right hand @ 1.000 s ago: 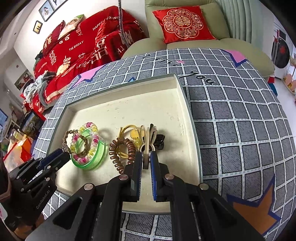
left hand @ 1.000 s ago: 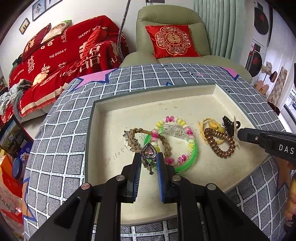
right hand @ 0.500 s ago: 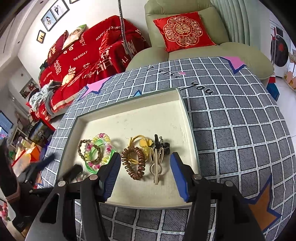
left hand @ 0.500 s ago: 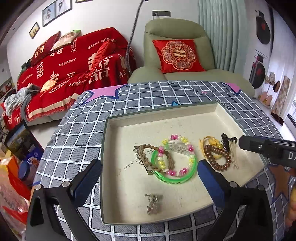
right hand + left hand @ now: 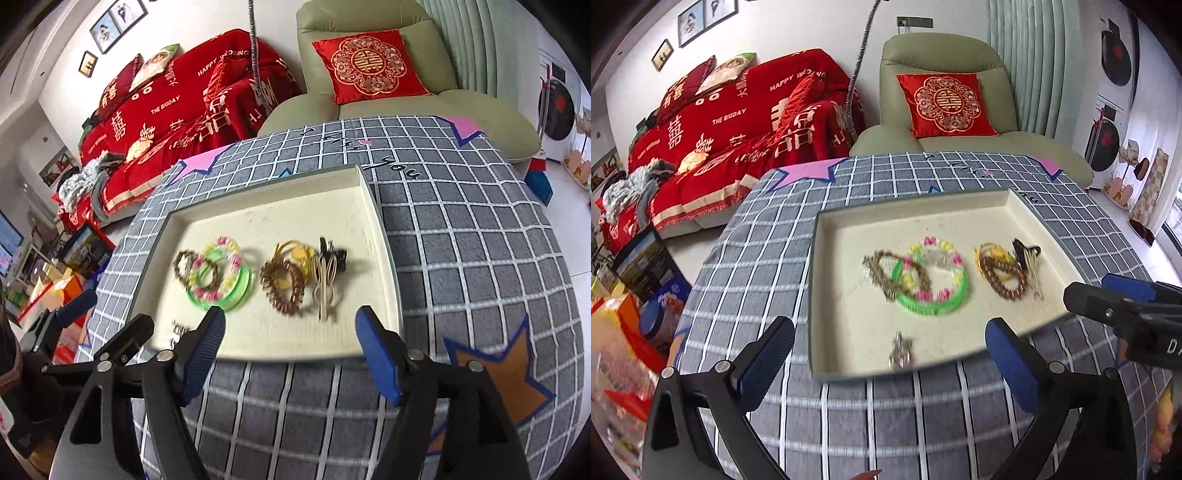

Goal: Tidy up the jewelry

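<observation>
A cream tray [image 5: 923, 218] [image 5: 280, 218] on the checked tablecloth holds the jewelry. At its left lie a green bangle [image 5: 931, 299] [image 5: 221, 295], a pink-and-yellow bead bracelet [image 5: 934, 258] and a brown bead bracelet [image 5: 886, 273]. At its right lie a brown coil hair tie [image 5: 1004, 277] [image 5: 282, 288], a yellow band, a black clip and a cream hair clip [image 5: 325, 284]. A small heart pendant [image 5: 901, 352] lies alone near the front rim. My left gripper [image 5: 890, 354] is open and empty, in front of the tray. My right gripper [image 5: 290, 339] is open and empty, at the tray's front edge.
The table is round with a grey checked cloth [image 5: 461, 240]. A green armchair with a red cushion [image 5: 945, 103] stands behind it and a red-covered sofa [image 5: 738, 122] to the left. Boxes and bags sit on the floor at the left [image 5: 639, 295].
Both grippers opened and pulled back from the tray. The left one let go of the heart pendant, which now lies near the front rim. The right one let go of the cream hair clip.
</observation>
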Demonstrator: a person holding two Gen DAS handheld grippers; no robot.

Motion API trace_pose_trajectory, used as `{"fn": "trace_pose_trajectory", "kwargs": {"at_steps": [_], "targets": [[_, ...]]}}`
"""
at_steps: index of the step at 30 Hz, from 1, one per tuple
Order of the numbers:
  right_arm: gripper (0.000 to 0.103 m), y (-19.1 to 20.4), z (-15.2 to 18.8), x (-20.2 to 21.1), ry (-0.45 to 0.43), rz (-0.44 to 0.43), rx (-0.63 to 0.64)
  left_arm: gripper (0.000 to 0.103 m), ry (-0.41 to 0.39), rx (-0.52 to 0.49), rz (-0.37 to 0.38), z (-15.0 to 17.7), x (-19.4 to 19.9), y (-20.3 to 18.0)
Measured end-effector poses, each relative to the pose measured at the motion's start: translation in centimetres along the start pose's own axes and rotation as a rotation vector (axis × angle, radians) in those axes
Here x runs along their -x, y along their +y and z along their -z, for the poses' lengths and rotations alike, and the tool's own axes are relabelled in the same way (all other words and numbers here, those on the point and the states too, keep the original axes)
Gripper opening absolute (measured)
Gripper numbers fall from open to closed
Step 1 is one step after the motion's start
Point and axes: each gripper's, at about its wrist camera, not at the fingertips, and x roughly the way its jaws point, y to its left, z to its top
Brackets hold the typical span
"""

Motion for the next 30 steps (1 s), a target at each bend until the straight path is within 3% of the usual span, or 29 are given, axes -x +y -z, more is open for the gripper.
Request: {"fn": "trace_pose_trajectory", "kwargs": {"at_steps": [6, 9, 21, 30], "targets": [[0.089, 1.3, 3.5, 2.6, -0.014, 0.024, 0.037, 0.103, -0.016, 0.012, 0.002, 3.4, 3.7, 0.3], [0.103, 1.7, 4.9, 4.2, -0.039, 0.027, 0.045, 0.103, -0.029, 0.015, -0.006, 5.0, 5.5, 0.3], [0.103, 3.7, 10.7, 11.3, -0.170, 0.213, 0.081, 0.103, -0.108, 0.092, -0.033, 9.1, 12.5, 1.3], [0.103, 3.7, 12.7, 14.0, -0.221, 0.263, 0.090, 0.103, -0.144, 0.079, -0.035, 9.9, 14.8, 0.6]]}}
